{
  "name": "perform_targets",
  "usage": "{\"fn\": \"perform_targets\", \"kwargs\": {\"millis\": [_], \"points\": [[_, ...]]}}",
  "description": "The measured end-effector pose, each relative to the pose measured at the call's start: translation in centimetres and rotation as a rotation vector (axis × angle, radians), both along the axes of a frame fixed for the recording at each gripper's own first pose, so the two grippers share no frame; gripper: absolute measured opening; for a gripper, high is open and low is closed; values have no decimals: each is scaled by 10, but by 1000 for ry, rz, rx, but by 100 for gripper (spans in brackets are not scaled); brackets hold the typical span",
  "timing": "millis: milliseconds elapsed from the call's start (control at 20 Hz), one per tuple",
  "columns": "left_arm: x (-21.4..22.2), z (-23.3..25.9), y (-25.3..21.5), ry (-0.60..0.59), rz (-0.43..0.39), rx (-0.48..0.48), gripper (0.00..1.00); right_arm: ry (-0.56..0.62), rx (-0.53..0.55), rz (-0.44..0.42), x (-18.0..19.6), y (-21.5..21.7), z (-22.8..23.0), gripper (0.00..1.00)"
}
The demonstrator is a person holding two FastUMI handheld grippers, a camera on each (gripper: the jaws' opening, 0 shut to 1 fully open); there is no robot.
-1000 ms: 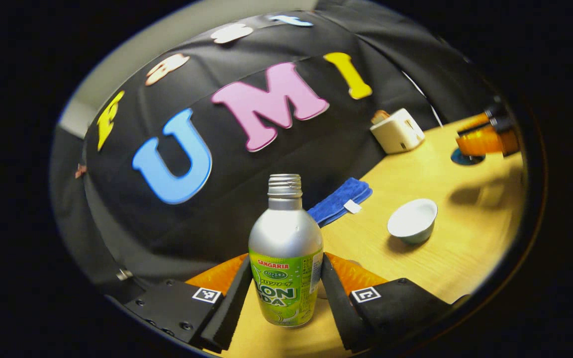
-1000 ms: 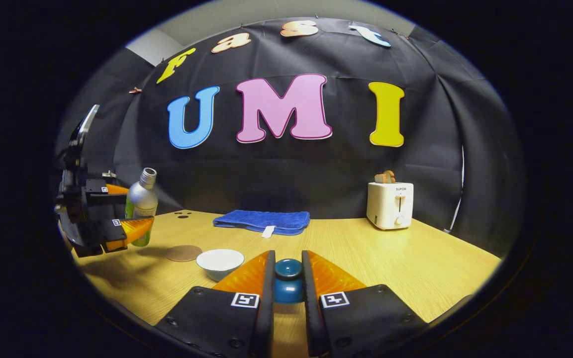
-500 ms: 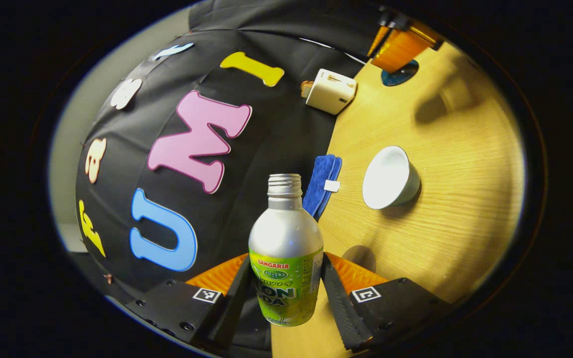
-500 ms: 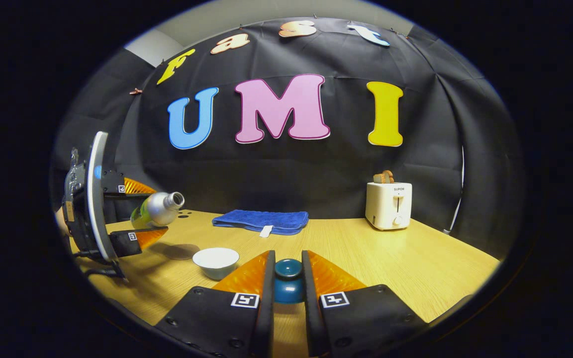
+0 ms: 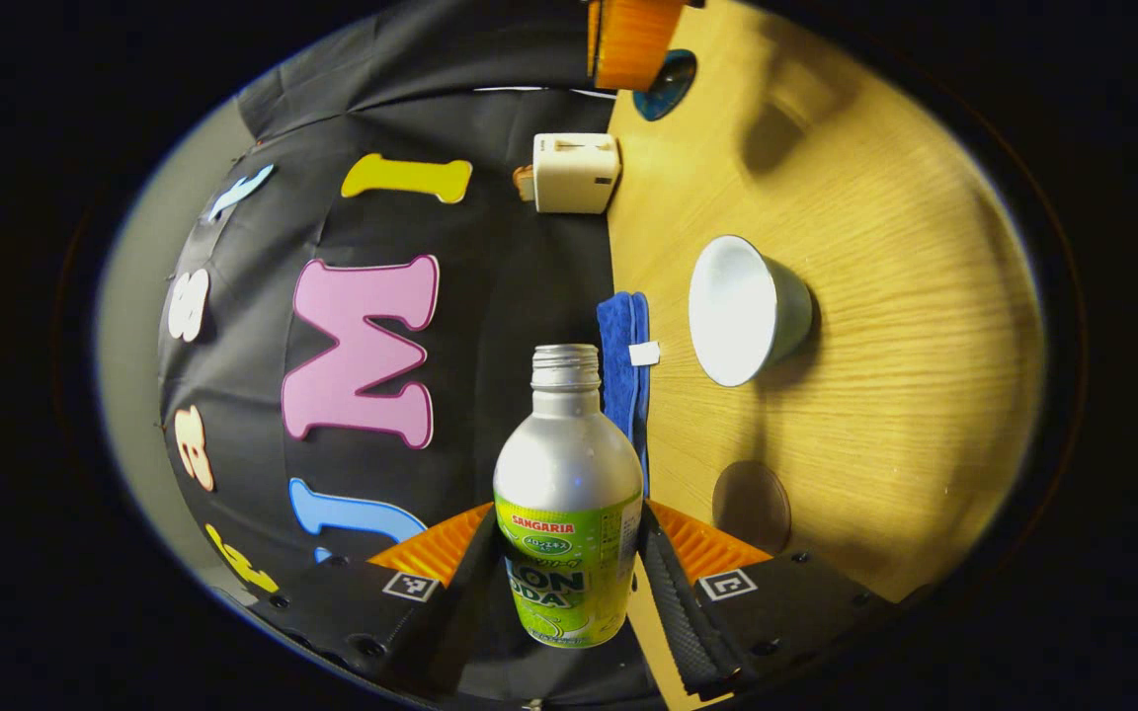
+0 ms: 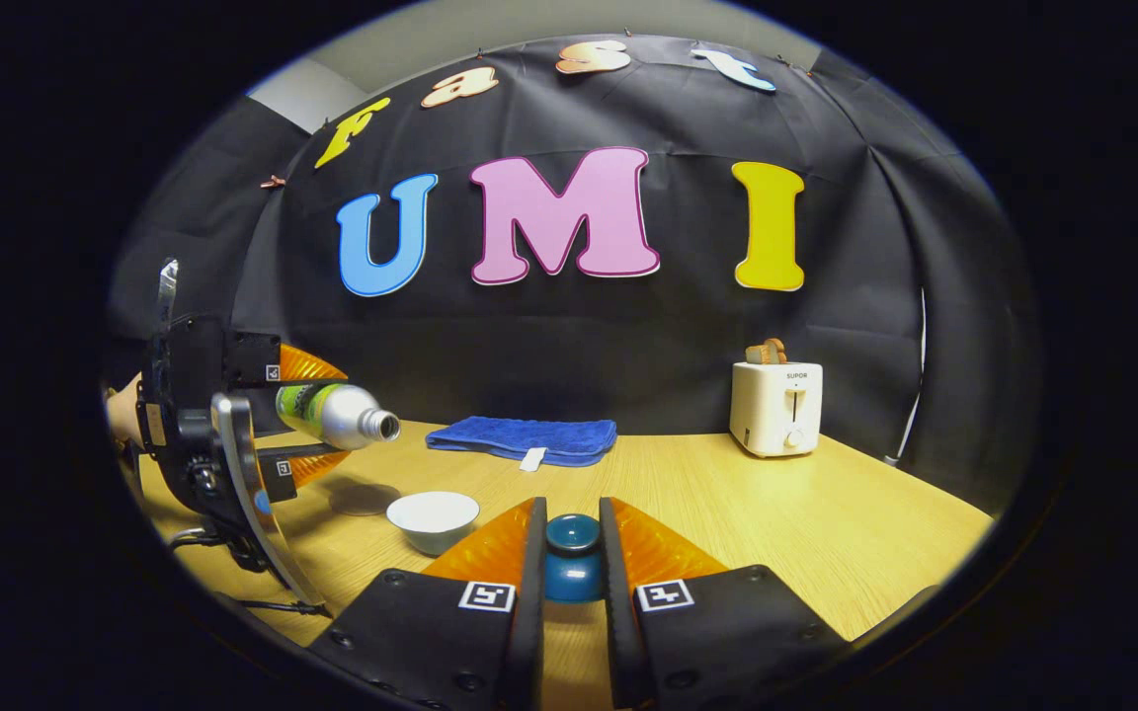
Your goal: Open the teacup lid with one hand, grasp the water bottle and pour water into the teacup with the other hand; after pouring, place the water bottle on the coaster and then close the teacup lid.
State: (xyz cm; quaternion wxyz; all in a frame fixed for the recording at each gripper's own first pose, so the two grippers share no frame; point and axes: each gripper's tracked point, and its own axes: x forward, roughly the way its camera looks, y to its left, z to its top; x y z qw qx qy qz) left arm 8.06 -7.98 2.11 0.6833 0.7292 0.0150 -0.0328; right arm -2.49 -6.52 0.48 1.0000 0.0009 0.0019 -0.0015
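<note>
My left gripper (image 5: 569,568) is shut on the silver and green water bottle (image 5: 567,494), whose cap is off. In the right gripper view the bottle (image 6: 337,415) lies nearly level above the table, its mouth pointing toward the white teacup (image 6: 433,520). The teacup (image 5: 745,308) stands open, to the right of the bottle's mouth. My right gripper (image 6: 572,563) is shut on the blue teacup lid (image 6: 572,558), held above the table to the right of the cup. The round brown coaster (image 5: 752,506) lies bare on the table under the bottle (image 6: 362,497).
A folded blue towel (image 6: 522,439) lies at the back of the wooden table (image 6: 826,513). A white toaster (image 6: 774,407) with bread in it stands at the back right. The black cloth wall closes the far side.
My left gripper has rolled further, tipping the bottle from slanted to almost level with its mouth toward the teacup. The right gripper with the lid has stayed put.
</note>
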Motion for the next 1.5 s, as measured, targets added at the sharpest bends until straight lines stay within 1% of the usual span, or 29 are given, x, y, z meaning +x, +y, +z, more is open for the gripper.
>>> {"fn": "perform_targets", "kwargs": {"millis": [250,400,650,900,1200,1500], "points": [[5,3,9,2,9,118,80,0,0,0,0,0,0,30],[7,12,5,-24,-5,198,80,0,0,0,0,0,-1,30],[14,14,2,-42,-26,322,81,-1,1,1,0,1,-1,30],[13,17,0,-51,-39,380,81,-1,1,2,0,1,-1,30],[16,24,2,-46,-63,515,81,-1,1,1,0,2,-1,30],[16,33,-8,-81,-104,608,81,-1,1,7,-1,2,-1,30]]}}
